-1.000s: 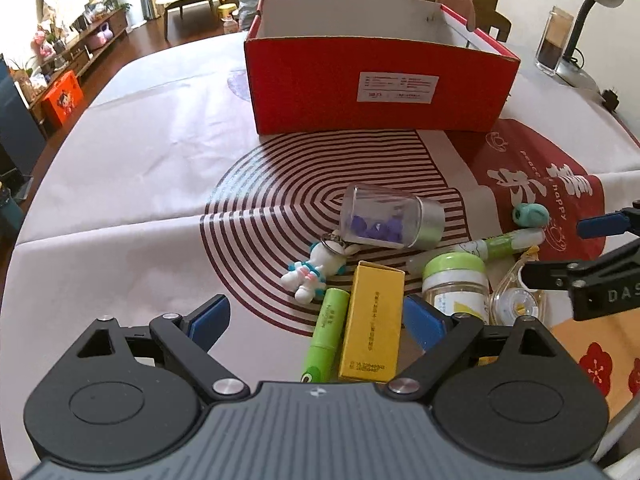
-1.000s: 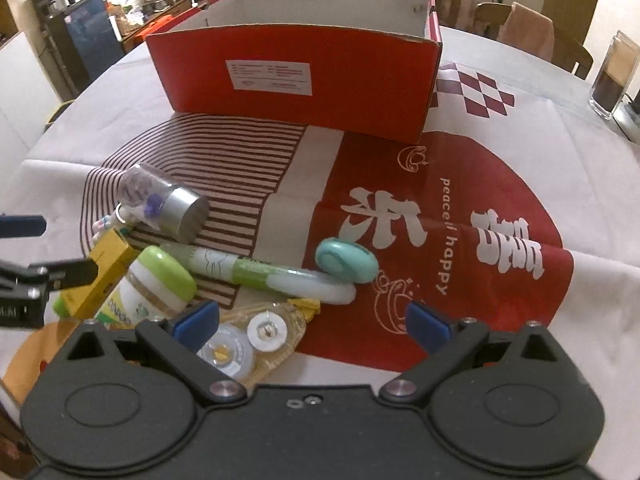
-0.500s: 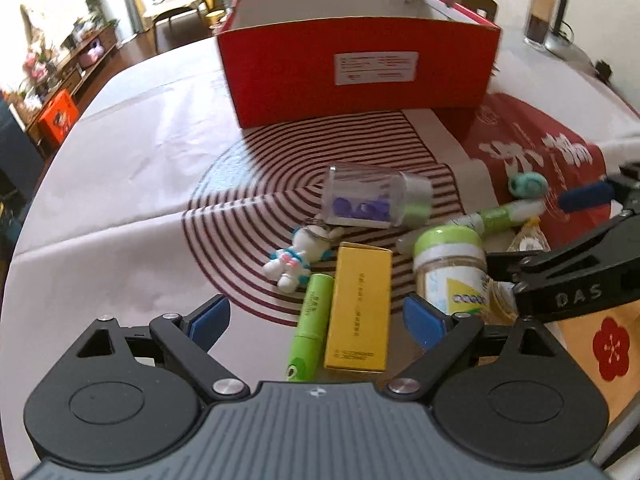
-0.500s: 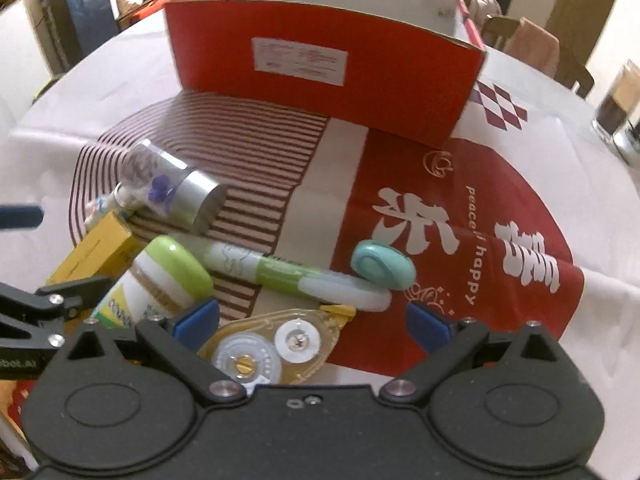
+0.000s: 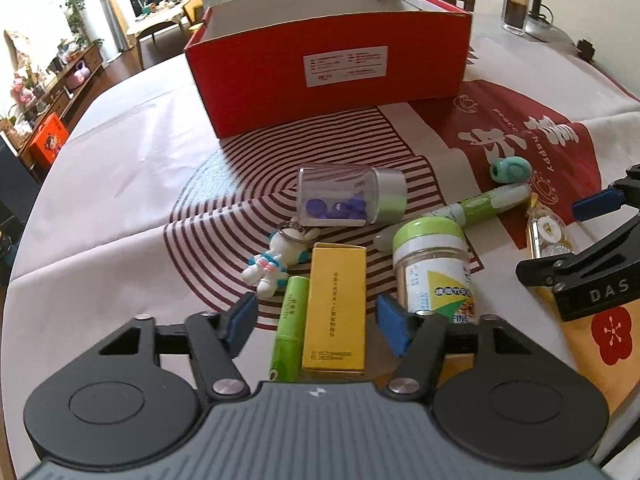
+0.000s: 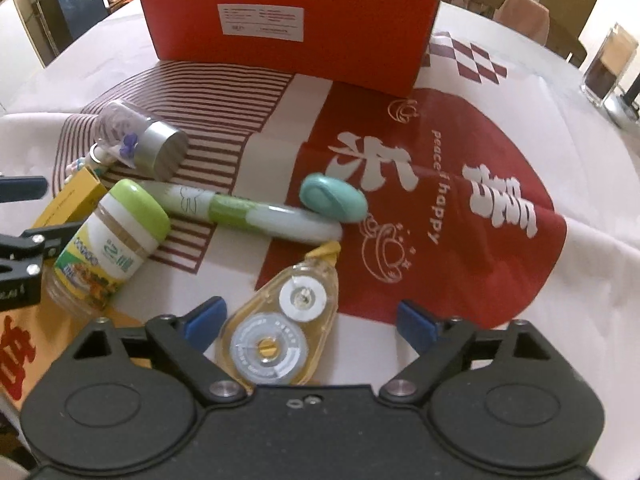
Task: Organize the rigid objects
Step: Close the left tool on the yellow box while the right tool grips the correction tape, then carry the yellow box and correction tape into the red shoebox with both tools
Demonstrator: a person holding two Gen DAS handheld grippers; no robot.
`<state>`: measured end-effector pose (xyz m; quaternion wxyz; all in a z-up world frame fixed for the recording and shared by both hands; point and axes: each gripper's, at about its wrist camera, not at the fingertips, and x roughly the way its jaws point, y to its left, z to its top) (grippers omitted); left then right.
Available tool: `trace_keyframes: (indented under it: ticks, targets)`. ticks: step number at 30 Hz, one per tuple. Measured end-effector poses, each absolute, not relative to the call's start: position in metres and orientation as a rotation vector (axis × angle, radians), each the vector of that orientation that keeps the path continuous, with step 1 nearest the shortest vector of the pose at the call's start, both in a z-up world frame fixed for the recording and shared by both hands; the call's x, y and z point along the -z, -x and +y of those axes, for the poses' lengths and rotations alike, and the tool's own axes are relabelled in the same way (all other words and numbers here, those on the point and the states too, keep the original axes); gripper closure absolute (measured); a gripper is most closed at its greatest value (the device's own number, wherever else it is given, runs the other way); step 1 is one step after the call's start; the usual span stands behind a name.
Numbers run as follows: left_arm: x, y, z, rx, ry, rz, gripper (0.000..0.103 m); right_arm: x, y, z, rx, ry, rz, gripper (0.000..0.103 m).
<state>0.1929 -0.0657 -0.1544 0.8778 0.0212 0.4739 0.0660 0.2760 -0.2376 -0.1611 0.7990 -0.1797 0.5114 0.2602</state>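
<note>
My left gripper (image 5: pixel 318 322) is open; a yellow box (image 5: pixel 335 304) and a green tube (image 5: pixel 291 330) lie between its fingers on the cloth. A green-lidded jar (image 5: pixel 434 268), a clear jar with purple bits (image 5: pixel 348 198), an astronaut keychain (image 5: pixel 276 260), a green-white pen (image 5: pixel 480 206) and a teal oval (image 5: pixel 511 169) lie beyond. My right gripper (image 6: pixel 310 322) is open; a yellow correction-tape dispenser (image 6: pixel 282 328) lies between its fingers. The open red box (image 5: pixel 332 68) stands behind.
A glass of dark liquid (image 5: pixel 516 0) and a lamp base stand at the far right of the table. Chairs and living-room furniture lie beyond the table. The patterned cloth (image 6: pixel 500 100) covers the table up to its edges.
Both grippers have moved forward and lower over the objects. The left now brackets the yellow box and green tube, the right brackets the correction tape.
</note>
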Motion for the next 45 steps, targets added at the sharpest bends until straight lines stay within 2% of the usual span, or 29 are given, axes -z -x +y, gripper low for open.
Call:
trace_keyframes:
  ticks: [3, 6, 8, 13, 15, 34, 45]
  targets:
    - [0.156, -0.193, -0.07, -0.129, -0.066, 0.993, 0.049, 0.159, -0.272, -0.244, -0.571, 0.389, 1.093, 0.029]
    - [0.157, -0.194, -0.071, -0.129, -0.074, 1.004, 0.058, 0.156, -0.269, -0.25, -0.582, 0.396, 1.087, 0.044]
    - [0.157, -0.195, -0.072, -0.13, -0.081, 1.002, 0.06, 0.154, -0.268, -0.255, -0.584, 0.396, 1.084, 0.054]
    - [0.155, -0.197, -0.078, -0.125, -0.113, 0.99, 0.065, 0.152, -0.268, -0.264, -0.571, 0.389, 1.078, 0.054]
    - [0.154, -0.197, -0.079, -0.114, -0.117, 0.987, 0.072, 0.15, -0.269, -0.266, -0.561, 0.388, 1.075, 0.054]
    - [0.131, -0.206, -0.06, -0.135, 0.003, 0.968, 0.074, 0.107, -0.282, -0.282, -0.572, 0.326, 1.006, 0.054]
    - [0.093, -0.215, -0.044, -0.158, 0.063, 0.893, 0.074, 0.078, -0.298, -0.275, -0.605, 0.319, 0.95, 0.054]
